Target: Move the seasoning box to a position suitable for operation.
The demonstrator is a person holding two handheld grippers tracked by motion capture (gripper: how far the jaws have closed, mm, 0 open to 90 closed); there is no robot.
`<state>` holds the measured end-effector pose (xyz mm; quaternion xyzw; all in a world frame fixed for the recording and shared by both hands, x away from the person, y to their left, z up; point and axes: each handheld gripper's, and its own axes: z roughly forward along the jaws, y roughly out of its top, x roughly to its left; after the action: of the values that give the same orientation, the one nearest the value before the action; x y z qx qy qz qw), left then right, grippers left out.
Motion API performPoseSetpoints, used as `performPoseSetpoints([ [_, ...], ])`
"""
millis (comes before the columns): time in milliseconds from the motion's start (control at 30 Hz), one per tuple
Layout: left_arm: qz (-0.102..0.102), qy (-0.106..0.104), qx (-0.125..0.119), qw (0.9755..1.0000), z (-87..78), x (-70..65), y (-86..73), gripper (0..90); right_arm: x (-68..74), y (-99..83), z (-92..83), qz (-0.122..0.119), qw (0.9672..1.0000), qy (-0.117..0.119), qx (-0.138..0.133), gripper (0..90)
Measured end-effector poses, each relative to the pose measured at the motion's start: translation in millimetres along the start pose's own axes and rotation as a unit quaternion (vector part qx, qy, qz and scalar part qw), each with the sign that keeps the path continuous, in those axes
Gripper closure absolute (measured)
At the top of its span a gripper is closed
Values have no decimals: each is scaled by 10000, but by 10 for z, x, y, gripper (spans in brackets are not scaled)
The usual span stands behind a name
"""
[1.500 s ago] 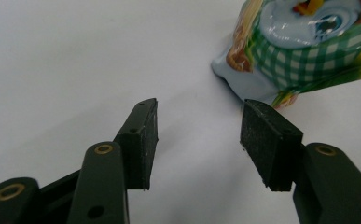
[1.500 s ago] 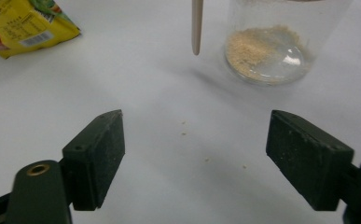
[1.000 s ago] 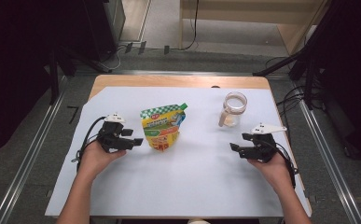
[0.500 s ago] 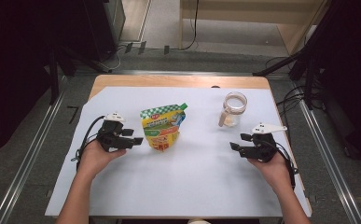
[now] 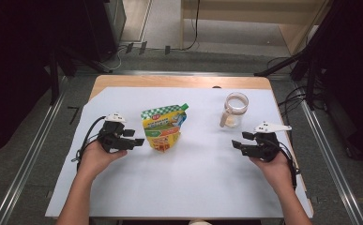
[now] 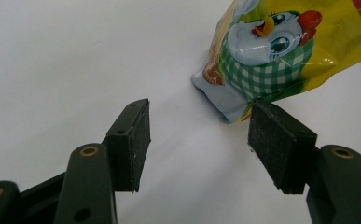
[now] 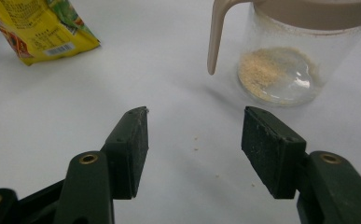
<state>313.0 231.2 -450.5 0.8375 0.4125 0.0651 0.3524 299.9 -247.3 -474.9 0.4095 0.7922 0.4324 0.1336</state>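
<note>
High view: left gripper (image 5: 139, 141) at pouch's (image 5: 162, 127) nine o'clock, right gripper (image 5: 237, 143) at jar's (image 5: 234, 109) six; both just closed slightly, jaws apart, empty.

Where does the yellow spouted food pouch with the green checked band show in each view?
High view: yellow spouted food pouch lies centre-left, beside the left gripper.
Left gripper view: upper right, past the jaws.
Right gripper view: top left corner.
Shared landmark: white table sheet.

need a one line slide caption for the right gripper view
Right gripper with open jaws facing a clear lidded jar holding a little beige powder, yellow pouch at upper left.
</note>
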Motion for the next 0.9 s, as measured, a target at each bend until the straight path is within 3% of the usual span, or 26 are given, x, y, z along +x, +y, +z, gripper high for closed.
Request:
performPoseSetpoints([
  [200, 0, 6, 3, 10000, -7, -7, -6, 396, -2, 35, -5, 6, 10000, 14, -79, 426],
  [433, 62, 21, 8, 10000, -23, -29, -14, 396, -77, 80, 49, 29, 9997, -177, -164, 431],
  [533, 70, 41, 29, 10000, -20, -45, -24, 396, -172, 143, 115, 62, 9992, -361, -169, 412],
  [667, 113, 43, 95, 9999, -14, -53, -38, 395, -280, 166, 198, 199, 9988, -351, -292, 397],
  [900, 107, 69, 116, 9999, -25, -75, -67, 392, -439, 259, 312, 338, 9986, -314, -243, 393],
])
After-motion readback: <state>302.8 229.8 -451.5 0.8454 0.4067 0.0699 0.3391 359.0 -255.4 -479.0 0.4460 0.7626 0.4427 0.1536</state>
